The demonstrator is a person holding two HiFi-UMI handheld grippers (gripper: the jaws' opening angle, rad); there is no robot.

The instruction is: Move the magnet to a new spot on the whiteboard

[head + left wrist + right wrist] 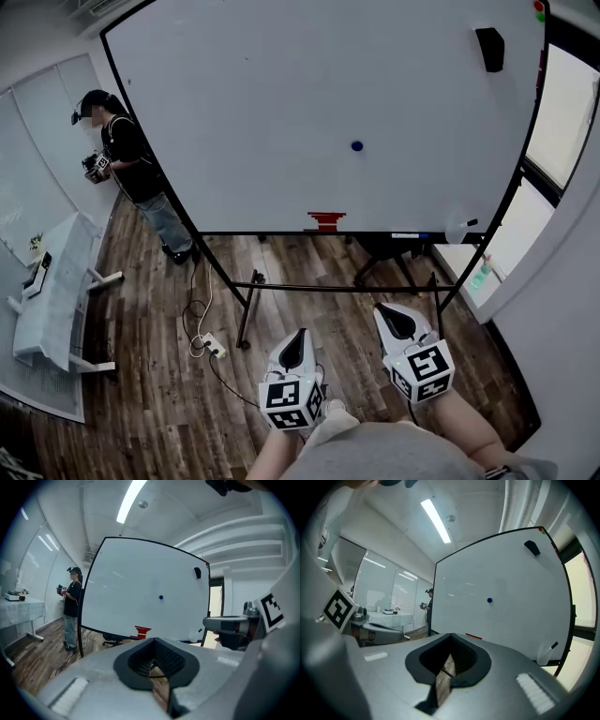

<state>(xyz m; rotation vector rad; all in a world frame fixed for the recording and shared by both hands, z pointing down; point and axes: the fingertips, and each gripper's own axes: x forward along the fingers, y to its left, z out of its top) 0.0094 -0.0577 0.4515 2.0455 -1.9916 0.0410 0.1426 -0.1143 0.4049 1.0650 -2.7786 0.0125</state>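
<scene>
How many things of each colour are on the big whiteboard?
Blue: 1, the round magnet
Black: 1, the black block near the top
Red: 2, the red shape at the bottom edge and the red dot in the top corner
Green: 1, the green dot just above it
Total: 5

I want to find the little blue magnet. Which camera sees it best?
The head view: the magnet shows clearly on nearly the whole whiteboard, seen from the front. Both gripper views show the magnet too, but there the board looks slanted and curved.
</scene>
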